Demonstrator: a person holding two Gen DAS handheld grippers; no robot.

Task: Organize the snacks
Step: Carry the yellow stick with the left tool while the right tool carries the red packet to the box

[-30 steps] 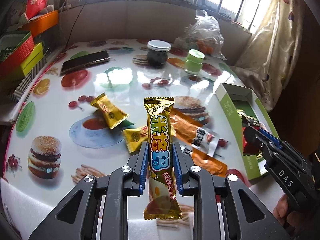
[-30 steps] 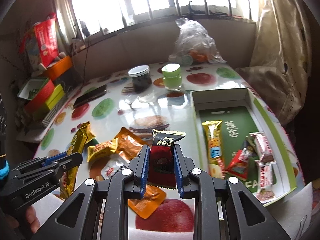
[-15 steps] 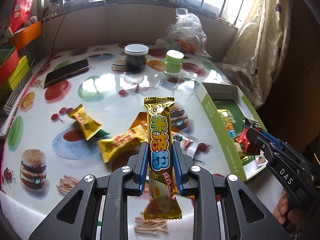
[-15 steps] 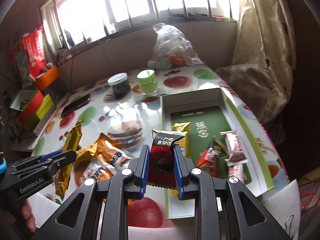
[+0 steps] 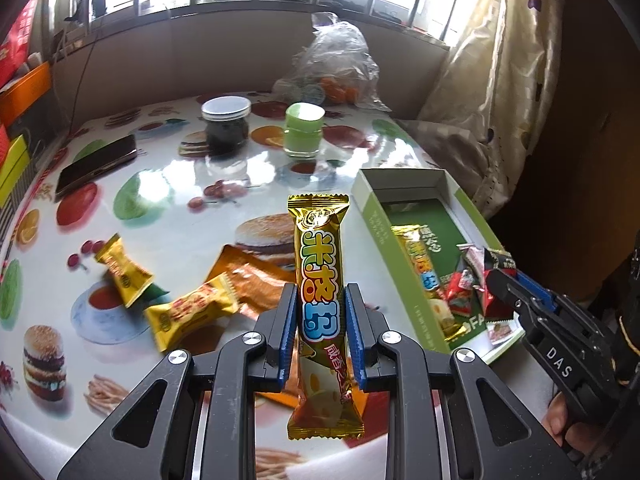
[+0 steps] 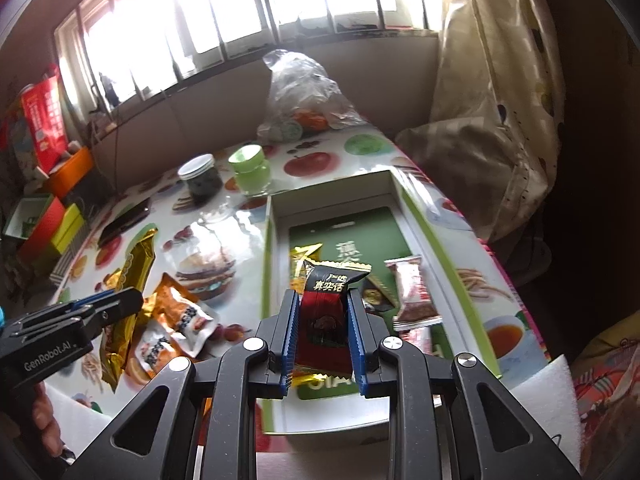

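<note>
My left gripper is shut on a long gold snack bar, held upright above the table left of the green box. My right gripper is shut on a red and black candy packet, held over the near half of the green box. The box holds a gold bar, pink packets and red packets. Loose on the table lie two yellow packets and an orange packet. The right gripper also shows in the left wrist view.
A dark jar and a green jar stand at the back, with a plastic bag behind them. A phone lies at back left. Coloured boxes stack at the left. A curtain hangs on the right.
Both grippers have moved right toward the green box. The right gripper with the red packet now hangs over the box; the left one has come closer to it with the gold bar.
</note>
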